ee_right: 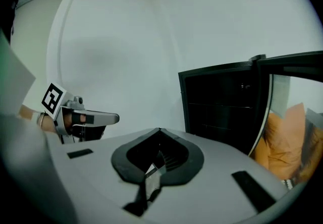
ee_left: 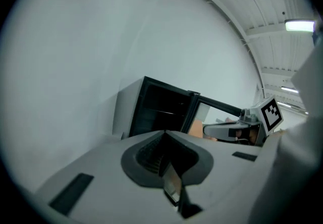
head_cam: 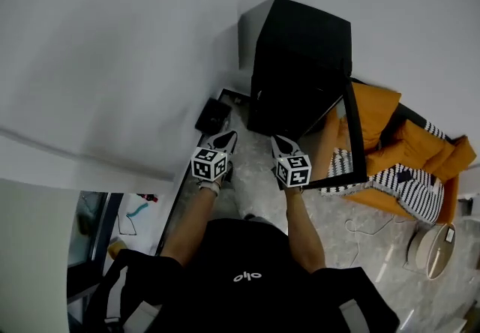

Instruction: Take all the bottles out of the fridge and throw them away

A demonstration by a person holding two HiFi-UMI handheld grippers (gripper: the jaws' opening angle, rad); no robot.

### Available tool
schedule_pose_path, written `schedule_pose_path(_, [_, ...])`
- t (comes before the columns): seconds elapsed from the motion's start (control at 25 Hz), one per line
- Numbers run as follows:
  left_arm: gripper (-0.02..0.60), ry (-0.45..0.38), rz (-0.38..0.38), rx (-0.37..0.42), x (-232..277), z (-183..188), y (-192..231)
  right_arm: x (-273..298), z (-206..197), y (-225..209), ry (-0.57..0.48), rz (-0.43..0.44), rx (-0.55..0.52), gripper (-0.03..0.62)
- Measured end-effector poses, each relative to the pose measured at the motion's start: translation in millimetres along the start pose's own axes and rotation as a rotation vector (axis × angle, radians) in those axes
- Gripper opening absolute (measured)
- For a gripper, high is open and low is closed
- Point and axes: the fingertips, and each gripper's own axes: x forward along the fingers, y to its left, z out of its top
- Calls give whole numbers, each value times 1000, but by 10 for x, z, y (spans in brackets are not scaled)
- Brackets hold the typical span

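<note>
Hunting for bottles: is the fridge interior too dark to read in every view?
Head view: the fridge shows only as a black block from above. Left gripper view: strong fisheye bending, interior in shadow. Right gripper view: equally dark, only faint shelf lines; contents unreadable.

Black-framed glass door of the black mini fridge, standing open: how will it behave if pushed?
The black-framed glass door stands open on a side hinge, so it probably swings with a light push. The pane looks rigid but breakable; push the frame. The black mini fridge is small and on smooth grey floor, so it may slide.
</note>
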Motion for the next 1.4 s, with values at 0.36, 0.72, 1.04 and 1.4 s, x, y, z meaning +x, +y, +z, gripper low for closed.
schedule_pose_path(0.36, [8, -46, -72, 76, -543, 121, -962, -1108, 33, 205, -97, -31, 21, 9])
schedule_pose_path(0.72, [8, -94, -105, 74, -890, 360, -1398, -1681, 196, 416, -168, -11, -4, 9])
schedule_pose_path(1.04, [8, -128, -116, 106, -1017, 530, -1566, -1864, 232, 422, -187, -17, -12, 9])
schedule_pose_path(1.4, [7, -124, -105, 96, -1009, 465, -1620, -1947, 243, 390, -192, -9, -10, 9])
